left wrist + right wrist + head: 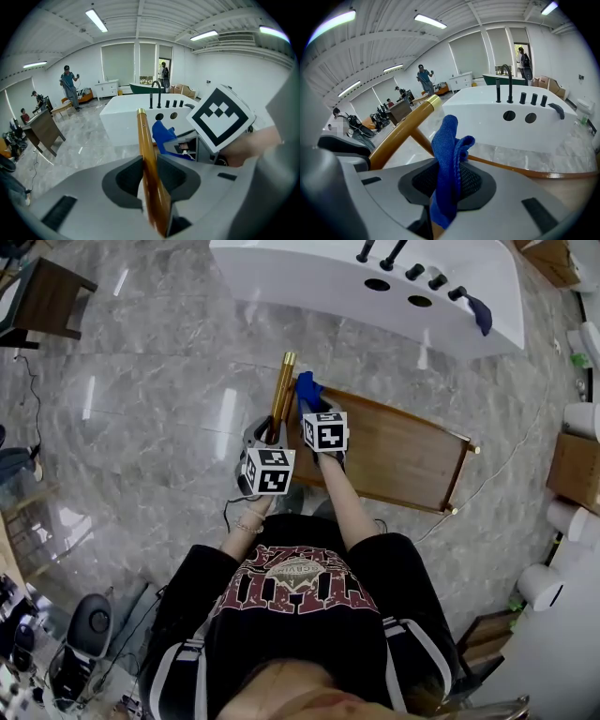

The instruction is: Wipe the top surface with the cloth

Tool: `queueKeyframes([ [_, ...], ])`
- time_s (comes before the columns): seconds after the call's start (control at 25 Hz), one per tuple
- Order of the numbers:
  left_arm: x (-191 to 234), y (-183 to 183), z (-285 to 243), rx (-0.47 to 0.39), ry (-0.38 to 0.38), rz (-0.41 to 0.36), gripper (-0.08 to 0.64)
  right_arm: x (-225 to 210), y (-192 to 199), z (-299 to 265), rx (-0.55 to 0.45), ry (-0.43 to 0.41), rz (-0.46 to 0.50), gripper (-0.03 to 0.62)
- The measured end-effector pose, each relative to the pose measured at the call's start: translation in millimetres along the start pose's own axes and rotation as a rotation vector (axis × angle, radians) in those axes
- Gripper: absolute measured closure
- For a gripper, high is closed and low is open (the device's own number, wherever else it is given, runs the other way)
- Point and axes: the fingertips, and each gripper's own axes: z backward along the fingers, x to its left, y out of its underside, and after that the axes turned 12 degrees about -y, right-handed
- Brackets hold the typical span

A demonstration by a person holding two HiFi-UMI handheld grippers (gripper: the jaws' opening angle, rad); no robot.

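A low wooden bench with a brown top (394, 451) stands on the marble floor in front of me. At its left end a golden-brown post (281, 390) sticks out. My left gripper (272, 435) is shut on this post (147, 154), which runs up between its jaws. My right gripper (311, 401) is beside it at the bench's left end, shut on a blue cloth (307, 388). In the right gripper view the cloth (447, 159) stands bunched upright out of the jaws, with the post (401, 129) just left and the bench's edge (525, 172) behind.
A white bathtub (375, 282) with black taps (412, 273) lies just beyond the bench. A dark table (47, 296) is at far left, cardboard boxes (574, 470) and white fixtures at right. A cable (497, 474) trails on the floor. People stand far off (69, 86).
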Motion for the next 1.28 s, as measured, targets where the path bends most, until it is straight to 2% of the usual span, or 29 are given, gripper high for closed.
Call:
queueKeyframes([
  [0.48,1,0,2,0.001,-0.026,-0.017,0.424,-2,6,-30,0.041,0.012,0.002,0.497],
  [0.6,4,-5,6,-0.012,-0.036,-0.011,0.476,-4,9,-35,0.065,0.018,0.013,0.497],
  [0.8,-6,-16,10,-0.018,0.01,-0.005,0.482,-7,20,-42,0.09,0.017,0.003,0.497],
  [1.0,-16,-2,-1,0.038,0.039,0.01,0.509,-8,24,-45,0.1,0.016,-0.003,0.497],
  [1.2,-27,5,-3,0.034,0.03,-0.047,0.511,-11,22,-47,0.122,0.018,0.037,0.497],
  [1.28,-30,6,-5,0.04,0.037,-0.041,0.511,-13,23,-48,0.125,0.013,0.041,0.497],
])
